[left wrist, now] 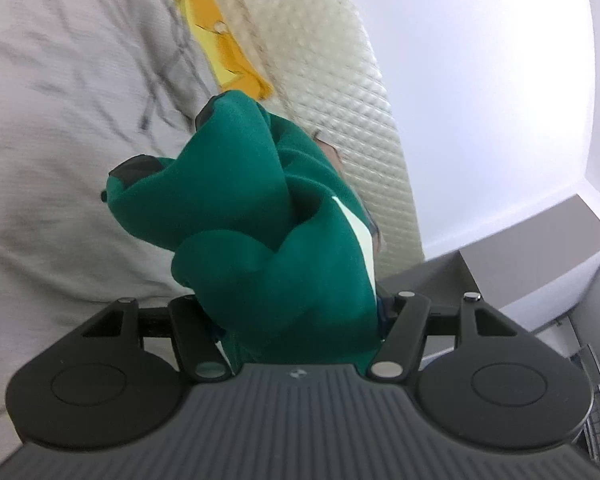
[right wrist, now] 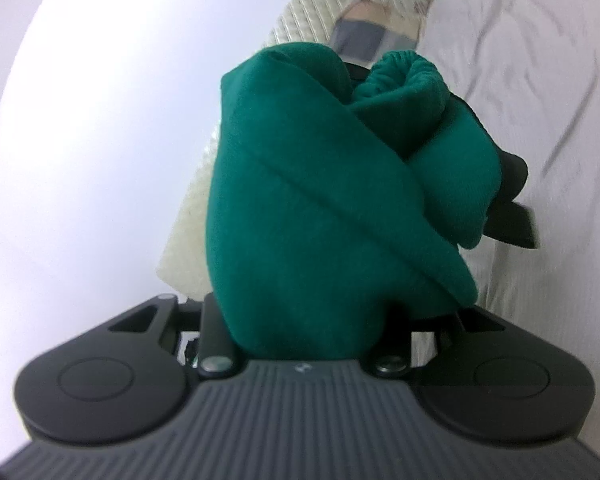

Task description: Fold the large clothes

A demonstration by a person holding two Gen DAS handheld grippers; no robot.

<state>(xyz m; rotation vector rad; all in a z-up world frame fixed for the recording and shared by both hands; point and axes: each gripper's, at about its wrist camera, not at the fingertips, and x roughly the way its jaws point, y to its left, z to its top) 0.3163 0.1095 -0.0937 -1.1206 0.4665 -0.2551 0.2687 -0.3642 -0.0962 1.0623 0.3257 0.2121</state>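
A dark green garment (left wrist: 260,216) with a white stripe is bunched between the fingers of my left gripper (left wrist: 168,144), which is shut on it; only the black fingertips (left wrist: 134,168) peek out of the cloth. In the right wrist view the same green garment (right wrist: 320,208), with a ribbed cuff at its top, wraps my right gripper (right wrist: 432,128), which is shut on it. One black finger (right wrist: 512,204) shows at the right. Both grippers hold the cloth lifted above the bed.
A grey wrinkled bedsheet (left wrist: 60,120) covers the bed, also in the right wrist view (right wrist: 540,80). A cream quilted mattress edge (left wrist: 340,80) and a yellow cloth (left wrist: 220,48) lie beside it. A white wall (left wrist: 480,80) and grey furniture (left wrist: 520,272) stand behind.
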